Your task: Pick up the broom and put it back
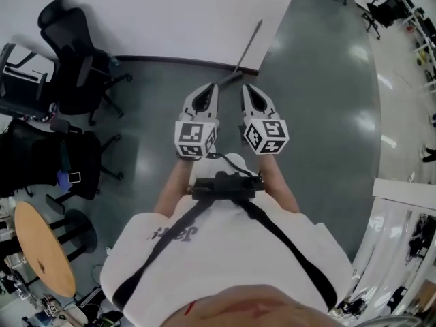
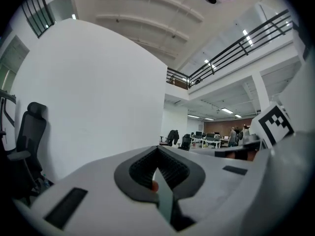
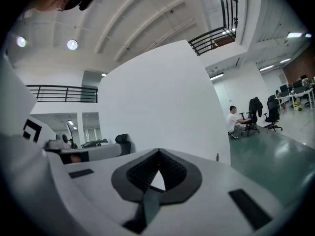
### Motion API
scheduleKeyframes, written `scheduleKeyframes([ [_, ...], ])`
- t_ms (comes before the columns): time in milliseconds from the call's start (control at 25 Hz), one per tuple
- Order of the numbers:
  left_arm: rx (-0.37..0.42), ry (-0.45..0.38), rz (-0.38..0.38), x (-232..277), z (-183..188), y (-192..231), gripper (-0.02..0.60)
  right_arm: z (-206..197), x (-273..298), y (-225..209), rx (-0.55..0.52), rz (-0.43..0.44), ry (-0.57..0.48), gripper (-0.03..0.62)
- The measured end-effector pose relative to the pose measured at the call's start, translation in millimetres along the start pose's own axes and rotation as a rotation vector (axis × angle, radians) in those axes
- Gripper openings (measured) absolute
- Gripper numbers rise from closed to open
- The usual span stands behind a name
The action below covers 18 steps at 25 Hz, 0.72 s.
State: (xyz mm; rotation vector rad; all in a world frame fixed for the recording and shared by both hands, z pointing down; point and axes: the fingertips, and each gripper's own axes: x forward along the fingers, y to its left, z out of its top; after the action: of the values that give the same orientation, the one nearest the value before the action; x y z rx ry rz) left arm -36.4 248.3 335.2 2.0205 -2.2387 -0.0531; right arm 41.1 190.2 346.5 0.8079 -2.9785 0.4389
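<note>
The broom (image 1: 248, 47) shows as a thin grey stick leaning against the end of the white wall (image 1: 170, 12), its lower end on the floor just ahead of my grippers. In the head view both grippers are held out side by side at chest height and point level toward it. My left gripper (image 1: 212, 87) is shut with nothing in it, a little left of the stick's foot. The right gripper (image 1: 246, 88) is also shut and empty, just right of that foot. Neither touches the broom. The left gripper (image 2: 158, 154) and the right gripper (image 3: 158, 156) face the wall in their own views.
Two black office chairs (image 1: 76, 60) (image 1: 65, 157) stand at the left by the wall. A round wooden table (image 1: 42, 248) is at the lower left. Grey-green floor (image 1: 327, 101) runs past the wall's end to the right. A person sits at a far chair (image 3: 233, 123).
</note>
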Motion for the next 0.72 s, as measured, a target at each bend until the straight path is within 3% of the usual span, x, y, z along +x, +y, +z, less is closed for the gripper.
scheduleKeyframes([
  [240,-0.037,0.046,-0.07,65.2,5.3,53.9,0.011,14.7,71.5,-6.9,-0.03,-0.041,0.01,0.006],
  [400,-0.096,0.095,-0.144,102.7,-6.8,55.6,0.011,3.2,89.4,-35.9,-0.015,-0.111,0.037,0.006],
  [720,-0.097,0.144,-0.203,203.8,-30.0,58.0,0.011,16.1,155.8,-118.3,0.0,-0.162,0.02,0.006],
])
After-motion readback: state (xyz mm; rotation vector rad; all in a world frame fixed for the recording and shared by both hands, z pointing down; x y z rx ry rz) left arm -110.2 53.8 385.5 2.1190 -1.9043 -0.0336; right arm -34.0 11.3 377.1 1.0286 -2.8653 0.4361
